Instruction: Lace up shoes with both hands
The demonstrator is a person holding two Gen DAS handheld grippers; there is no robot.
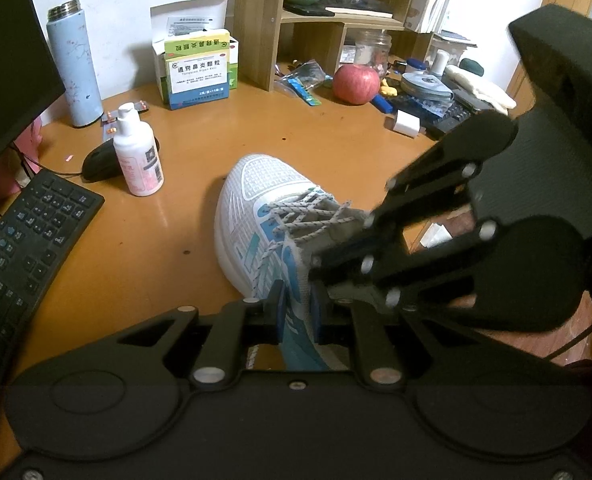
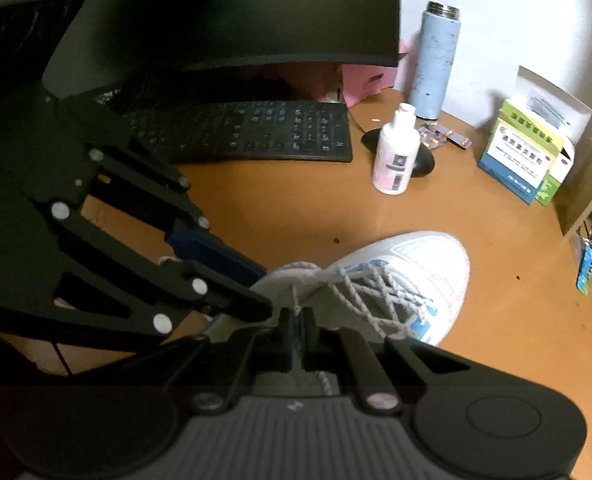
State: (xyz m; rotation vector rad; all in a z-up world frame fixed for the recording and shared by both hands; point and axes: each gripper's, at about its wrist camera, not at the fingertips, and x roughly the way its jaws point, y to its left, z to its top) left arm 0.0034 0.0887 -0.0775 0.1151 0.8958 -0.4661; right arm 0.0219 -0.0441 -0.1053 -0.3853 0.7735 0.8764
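Observation:
A white and blue sneaker [image 1: 255, 216] with grey-white speckled laces [image 1: 312, 216] lies on the orange desk, toe pointing away. My left gripper [image 1: 298, 308] is closed on the shoe's side near the collar. The right gripper [image 1: 316, 268] reaches in from the right over the shoe's opening. In the right wrist view the sneaker [image 2: 416, 272] lies ahead; my right gripper [image 2: 296, 328] is shut on a lace strand [image 2: 296, 300] that rises from the eyelets. The left gripper [image 2: 261, 286] comes in from the left at the shoe's collar.
A black keyboard [image 1: 19, 248], a white lotion bottle [image 1: 137, 152], a black mouse [image 1: 99, 162], a blue flask [image 1: 73, 64] and a medicine box [image 1: 197, 72] stand to the left and behind. An apple [image 1: 356, 84] and clutter lie under a wooden shelf [image 1: 320, 16]. A monitor [image 2: 235, 12] stands over the keyboard.

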